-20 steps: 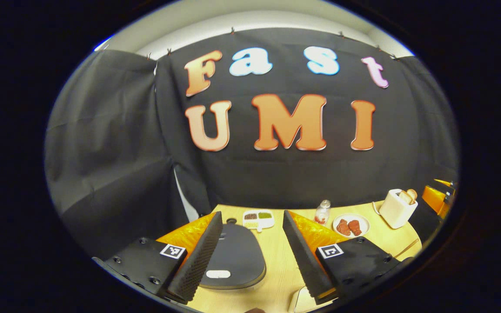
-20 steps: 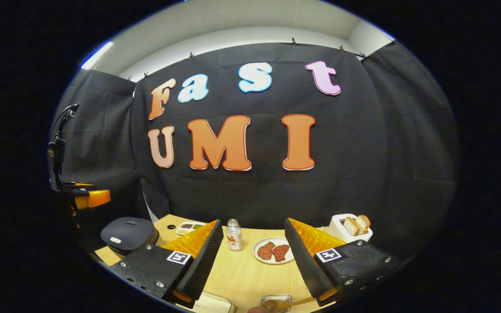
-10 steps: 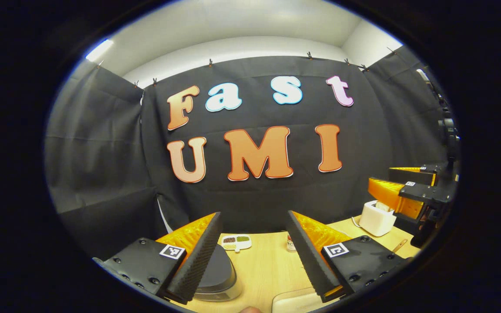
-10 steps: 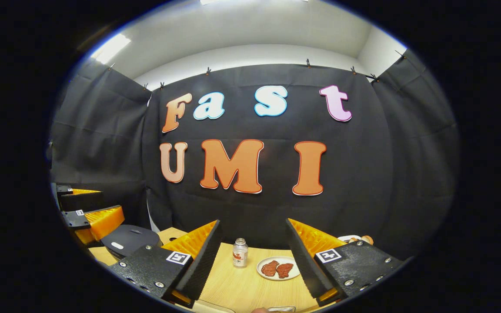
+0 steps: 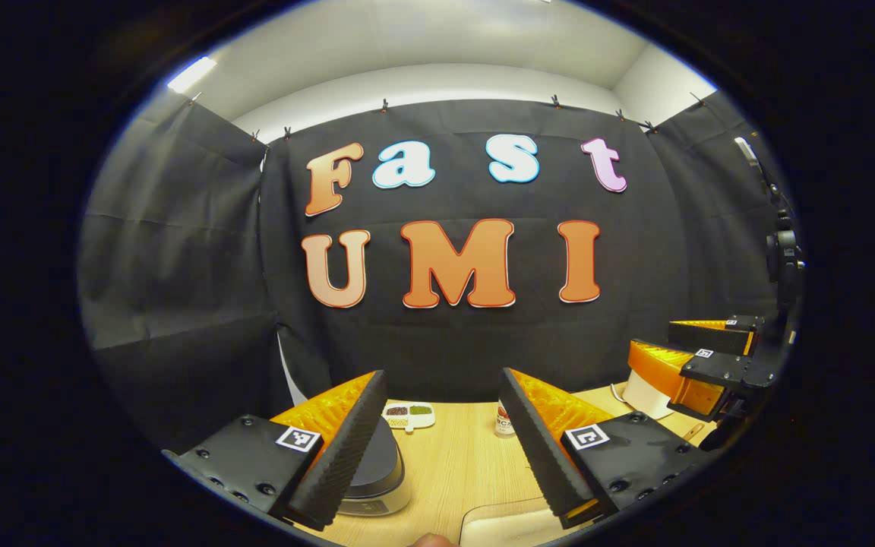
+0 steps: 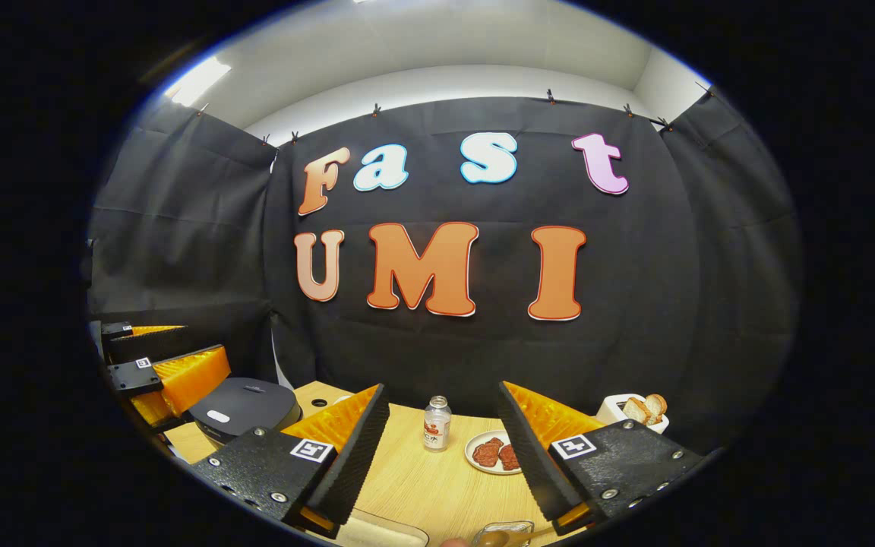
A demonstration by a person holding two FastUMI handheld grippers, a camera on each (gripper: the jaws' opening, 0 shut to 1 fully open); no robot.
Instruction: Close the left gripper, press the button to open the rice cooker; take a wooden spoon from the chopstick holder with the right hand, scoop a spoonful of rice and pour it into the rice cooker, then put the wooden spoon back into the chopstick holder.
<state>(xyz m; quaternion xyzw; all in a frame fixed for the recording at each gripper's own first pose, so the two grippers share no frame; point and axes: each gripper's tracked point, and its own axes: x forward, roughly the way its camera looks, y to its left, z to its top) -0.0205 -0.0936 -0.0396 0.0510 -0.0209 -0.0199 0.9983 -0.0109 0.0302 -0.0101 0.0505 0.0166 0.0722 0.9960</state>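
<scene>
- Rice cooker [image 6: 244, 406]: dark grey lid with a small white oval patch; silver-grey base in the left gripper view.
- Table [image 6: 430, 486]: pale wood grain.
- Plate [image 6: 483, 461]: white, holding reddish-brown pieces.
- Bottle [image 6: 436, 425]: clear, white label.
- Toaster [image 6: 620, 414]: white, with golden-brown bread.

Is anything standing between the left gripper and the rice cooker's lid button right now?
Nothing visible. In the right gripper view the left gripper hangs open just left of the rice cooker, its closed lid and button uncovered.
</scene>
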